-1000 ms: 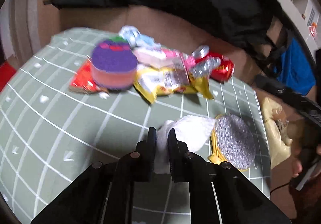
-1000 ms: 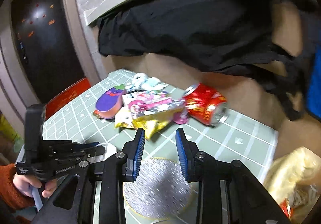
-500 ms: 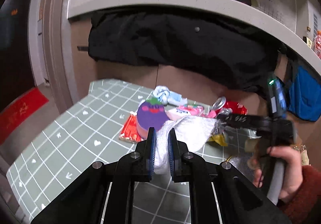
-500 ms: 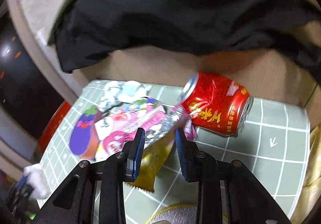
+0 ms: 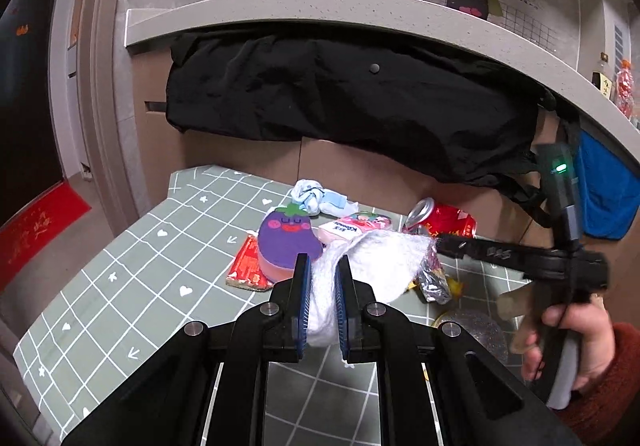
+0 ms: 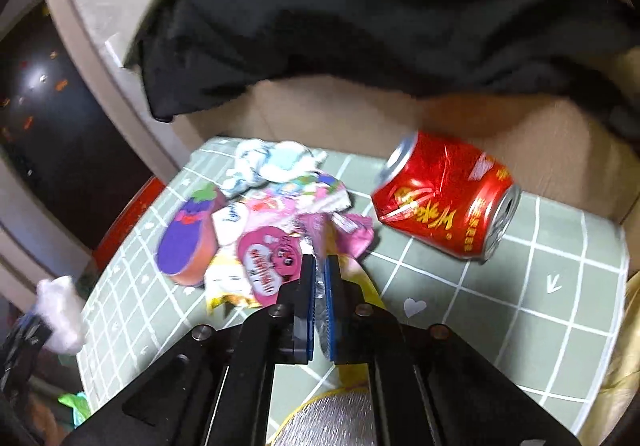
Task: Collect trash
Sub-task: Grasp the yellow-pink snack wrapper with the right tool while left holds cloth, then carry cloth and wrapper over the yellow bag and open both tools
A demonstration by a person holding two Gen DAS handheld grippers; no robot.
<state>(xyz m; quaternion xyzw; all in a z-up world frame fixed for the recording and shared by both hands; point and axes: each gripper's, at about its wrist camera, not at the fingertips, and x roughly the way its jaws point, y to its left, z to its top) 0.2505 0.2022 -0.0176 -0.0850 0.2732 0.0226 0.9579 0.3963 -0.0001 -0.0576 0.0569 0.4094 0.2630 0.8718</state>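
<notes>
My left gripper (image 5: pixel 322 270) is shut on a crumpled white tissue (image 5: pixel 376 266) and holds it above the green grid mat (image 5: pixel 160 258). My right gripper (image 6: pixel 320 266) is shut on the silvery edge of a yellow snack wrapper (image 6: pixel 320 288); it also shows in the left wrist view (image 5: pixel 434 278). Around it lie a pink wrapper (image 6: pixel 268 254), a purple eggplant sponge (image 6: pixel 188 234), a crushed red can (image 6: pixel 444 198) and a blue-white wad (image 6: pixel 272 162). The tissue also shows at the left of the right wrist view (image 6: pixel 60 306).
A round silver scrubber (image 6: pixel 336 422) lies at the mat's near edge. A flat red packet (image 5: pixel 246 266) sits beside the sponge. A black jacket (image 5: pixel 352 98) hangs over cardboard behind the mat. A yellowish bag (image 6: pixel 624 346) stands off the right edge.
My left gripper has lifted the tissue off the mat. My right gripper has moved forward into the pile and shut on the yellow wrapper's silvery edge.
</notes>
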